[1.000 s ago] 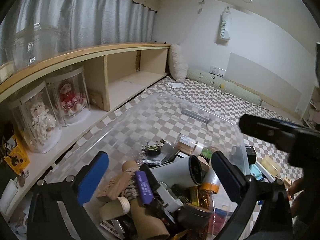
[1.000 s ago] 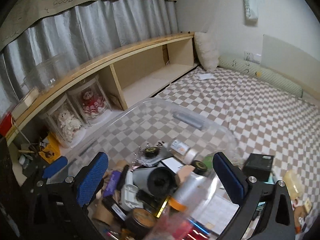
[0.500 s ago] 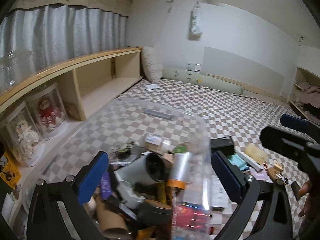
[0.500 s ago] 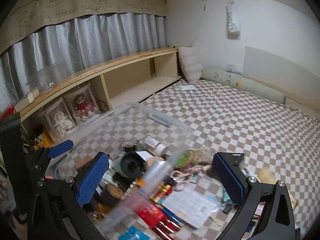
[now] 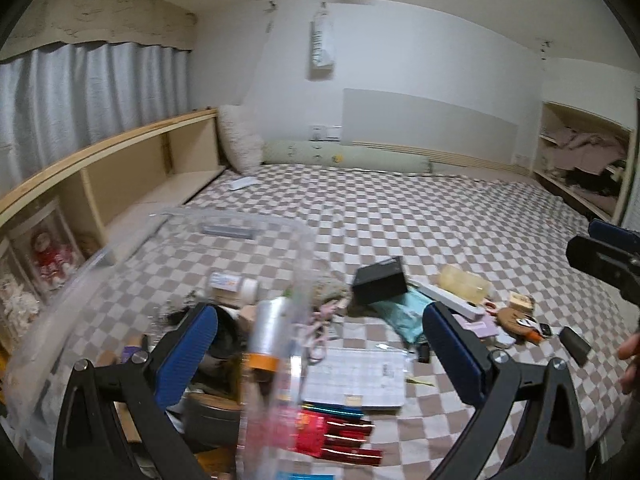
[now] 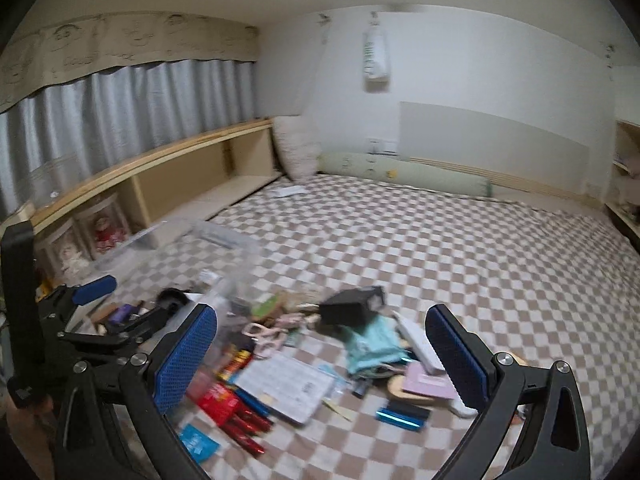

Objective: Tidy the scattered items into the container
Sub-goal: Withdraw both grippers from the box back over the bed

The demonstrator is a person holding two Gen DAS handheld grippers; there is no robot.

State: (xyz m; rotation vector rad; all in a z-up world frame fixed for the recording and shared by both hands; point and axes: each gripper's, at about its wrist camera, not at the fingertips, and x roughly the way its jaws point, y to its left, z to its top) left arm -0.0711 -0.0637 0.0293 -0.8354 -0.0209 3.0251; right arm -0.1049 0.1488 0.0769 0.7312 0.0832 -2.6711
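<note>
Right wrist view: both hand-held grippers, left (image 5: 320,354) and right (image 6: 322,354), are held apart, empty; scattered black box (image 6: 352,304) awaits selection beside clear container (image 6: 224,240).

Motion blur and frame edges hide much of the clutter

The clear plastic container (image 5: 224,224) is smeared, its near wall indistinct; items inside it blur together behind the left gripper's fingers (image 5: 188,356). The red packets (image 6: 224,404) have unreadable print. A hand (image 5: 630,360) is cut off at the frame's right edge.
</note>
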